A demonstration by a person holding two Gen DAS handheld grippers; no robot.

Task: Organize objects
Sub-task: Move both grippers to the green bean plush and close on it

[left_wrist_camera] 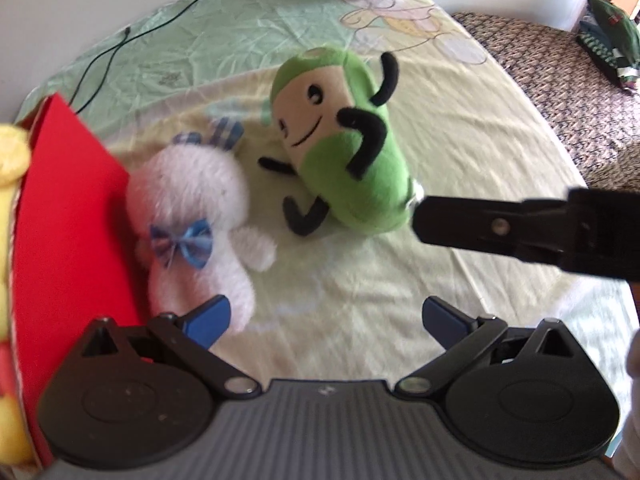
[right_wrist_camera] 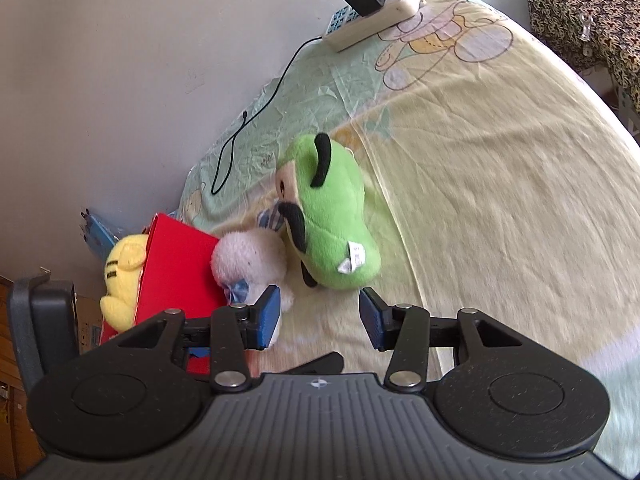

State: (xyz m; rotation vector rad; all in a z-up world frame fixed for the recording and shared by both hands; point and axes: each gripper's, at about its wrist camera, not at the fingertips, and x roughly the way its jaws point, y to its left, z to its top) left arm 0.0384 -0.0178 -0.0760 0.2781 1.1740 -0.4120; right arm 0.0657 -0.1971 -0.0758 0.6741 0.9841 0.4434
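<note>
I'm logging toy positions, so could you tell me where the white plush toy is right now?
The white plush toy lies on the bed sheet, against the red box on its left, with the green plush toy to its right.

From where I steer, the open run is the bare bed sheet (right_wrist_camera: pixel 500 184) to the right of the green plush (right_wrist_camera: pixel 334 216), wide and free of clutter up to the power strip (right_wrist_camera: pixel 376 16) at the far edge. To the left it is crowded: the white plush (left_wrist_camera: pixel 192 216) lies against the red box (left_wrist_camera: pixel 68 208), with the green plush just beside it, leaving only a narrow gap between them. A black cable (right_wrist_camera: pixel 256 108) trails along the wall side.
</note>
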